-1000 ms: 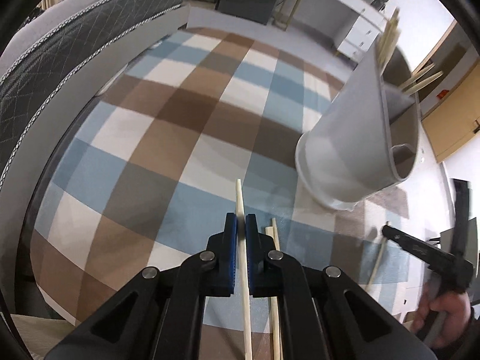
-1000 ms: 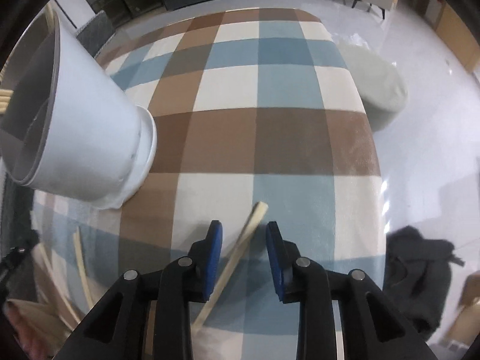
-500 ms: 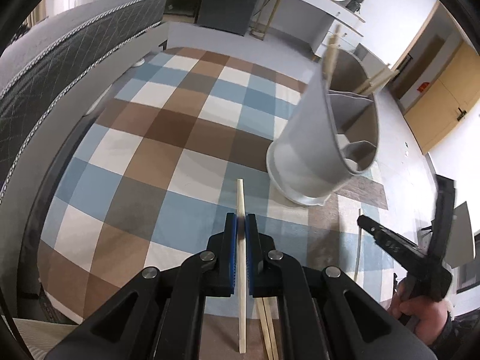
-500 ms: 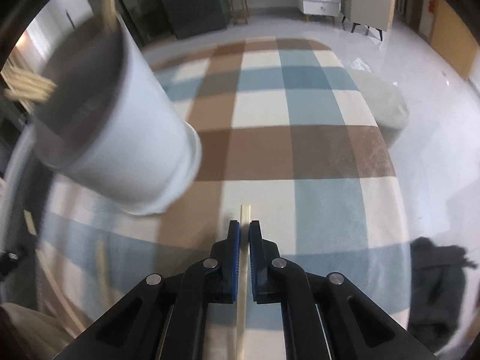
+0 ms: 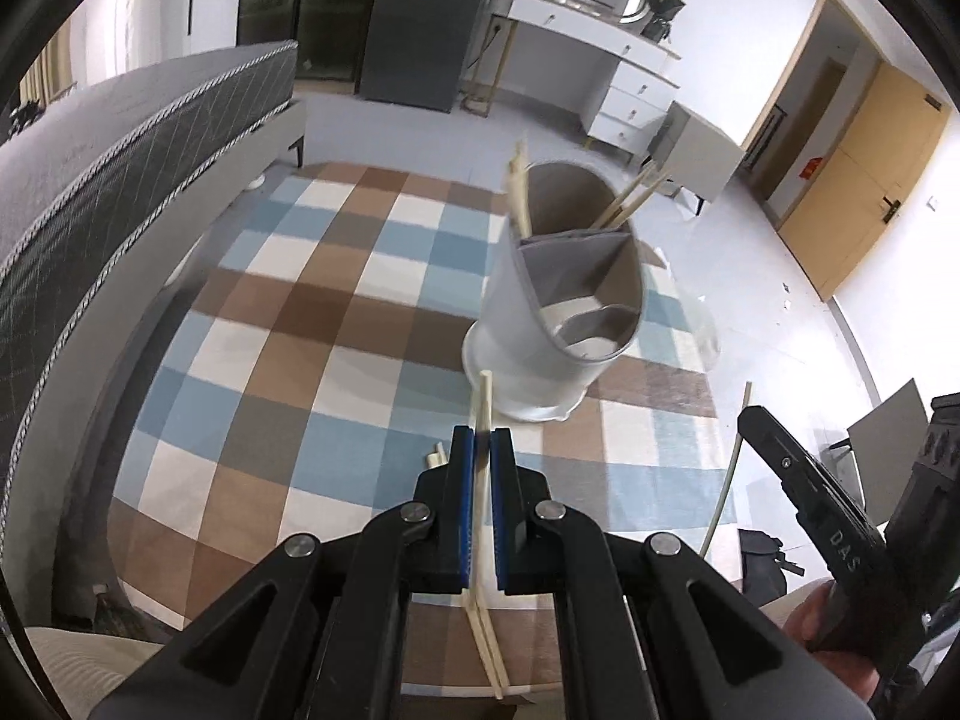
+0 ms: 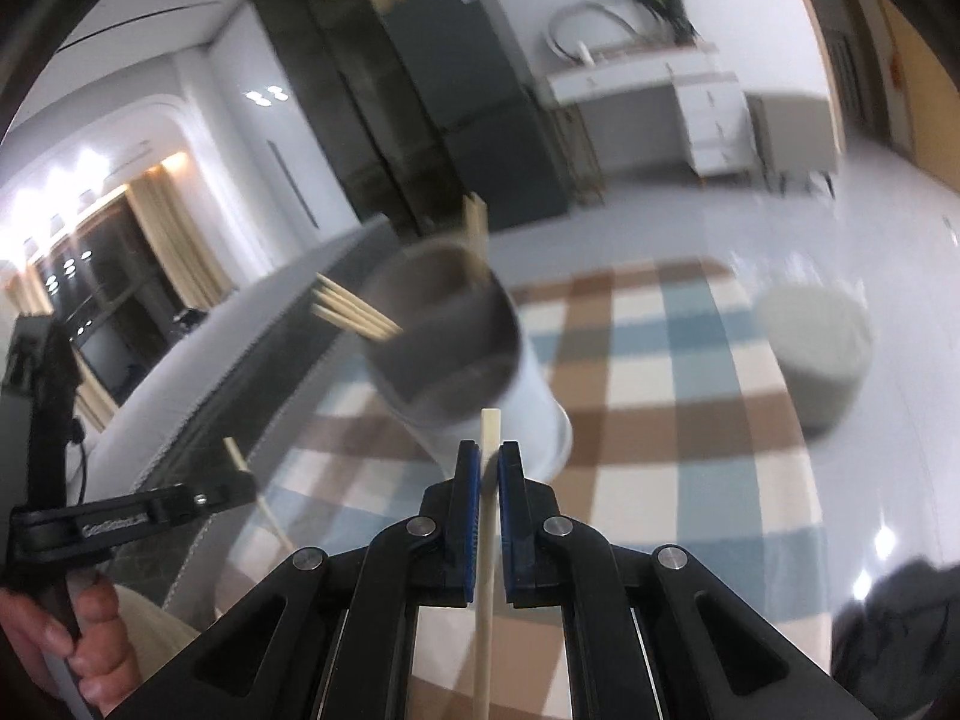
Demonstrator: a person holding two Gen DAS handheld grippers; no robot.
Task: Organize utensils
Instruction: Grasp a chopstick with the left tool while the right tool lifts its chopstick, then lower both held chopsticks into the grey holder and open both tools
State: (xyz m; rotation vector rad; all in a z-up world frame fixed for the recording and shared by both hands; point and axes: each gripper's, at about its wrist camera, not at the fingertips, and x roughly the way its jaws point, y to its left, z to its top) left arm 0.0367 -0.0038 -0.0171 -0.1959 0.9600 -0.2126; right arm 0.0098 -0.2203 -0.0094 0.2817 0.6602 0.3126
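Observation:
A white divided utensil holder (image 5: 528, 330) stands on the checked tablecloth (image 5: 300, 360), with several chopsticks (image 5: 519, 192) leaning out of its back compartment. My left gripper (image 5: 482, 447) is shut on one pale chopstick (image 5: 485, 396), raised just in front of the holder's base. In the right wrist view my right gripper (image 6: 489, 462) is shut on another chopstick (image 6: 490, 429), whose tip points at the blurred holder (image 6: 456, 342). Two loose chopsticks (image 5: 489, 654) lie on the cloth under the left gripper.
A dark quilted mattress (image 5: 120, 180) runs along the table's left side. A grey round stool (image 6: 816, 336) stands on the floor beyond the table's right edge. A fridge (image 5: 420, 18) and a white dresser (image 5: 624, 90) stand far back. A person's hand (image 6: 78, 648) grips the left handle.
My right gripper closed on a chopstick lying on the cloth and lifted it. Both grippers rose and tilted up, so the holder's open top now shows.

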